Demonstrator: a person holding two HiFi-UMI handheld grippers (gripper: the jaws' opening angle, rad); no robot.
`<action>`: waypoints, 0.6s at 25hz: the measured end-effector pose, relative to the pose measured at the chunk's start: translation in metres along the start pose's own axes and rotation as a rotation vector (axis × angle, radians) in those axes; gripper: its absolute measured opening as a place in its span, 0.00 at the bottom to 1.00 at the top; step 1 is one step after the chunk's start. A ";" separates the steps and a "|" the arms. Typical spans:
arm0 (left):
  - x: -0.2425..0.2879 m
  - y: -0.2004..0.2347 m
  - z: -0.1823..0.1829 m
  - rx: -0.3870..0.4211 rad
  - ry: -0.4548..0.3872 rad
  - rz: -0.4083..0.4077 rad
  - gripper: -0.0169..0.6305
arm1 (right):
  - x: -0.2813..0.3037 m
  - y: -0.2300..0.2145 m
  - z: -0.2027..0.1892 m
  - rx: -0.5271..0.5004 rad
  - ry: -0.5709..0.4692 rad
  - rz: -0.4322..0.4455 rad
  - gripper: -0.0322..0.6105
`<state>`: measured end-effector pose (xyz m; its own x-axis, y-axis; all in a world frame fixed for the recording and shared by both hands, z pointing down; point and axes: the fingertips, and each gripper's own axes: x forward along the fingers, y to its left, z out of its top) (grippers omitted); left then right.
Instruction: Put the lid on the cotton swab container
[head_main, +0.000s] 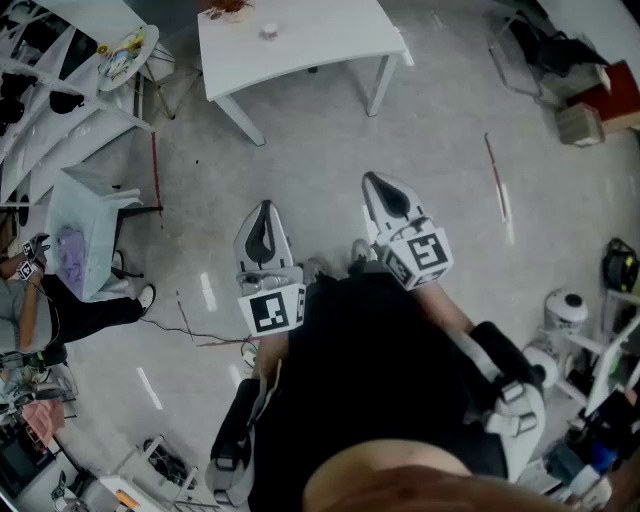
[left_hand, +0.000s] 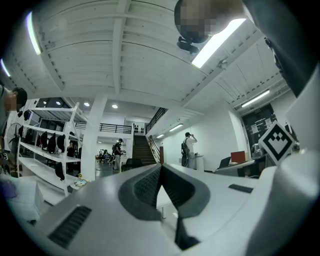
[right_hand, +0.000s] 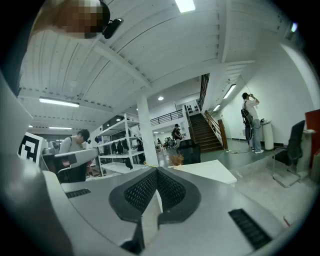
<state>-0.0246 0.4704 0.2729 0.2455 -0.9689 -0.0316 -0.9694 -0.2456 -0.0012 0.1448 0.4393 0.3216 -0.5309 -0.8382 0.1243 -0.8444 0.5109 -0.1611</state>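
Only the head view shows a small round object (head_main: 268, 31), maybe the container, on the white table (head_main: 300, 55), well ahead of both tools. The left gripper (head_main: 264, 212) and the right gripper (head_main: 380, 185) have their jaws pressed together, holding nothing.

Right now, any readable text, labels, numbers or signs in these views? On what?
No words or numbers are readable in any view.
On the left gripper, marker cube: a black-and-white square pattern, no letters.
On the right gripper, marker cube: a pattern only.
Sheets on the dark wall panel: too small to read.
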 end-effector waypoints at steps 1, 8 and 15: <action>-0.001 0.000 0.001 0.001 -0.001 0.000 0.03 | 0.000 0.001 0.001 -0.001 -0.002 0.000 0.06; -0.002 -0.005 0.002 0.004 -0.005 -0.006 0.03 | -0.004 0.005 0.005 0.007 -0.005 0.010 0.06; 0.000 -0.014 0.002 0.009 -0.003 -0.014 0.03 | -0.009 -0.002 0.006 -0.014 -0.013 0.005 0.06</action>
<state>-0.0112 0.4737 0.2709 0.2591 -0.9652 -0.0347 -0.9658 -0.2589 -0.0106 0.1523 0.4448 0.3149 -0.5340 -0.8382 0.1108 -0.8428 0.5174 -0.1481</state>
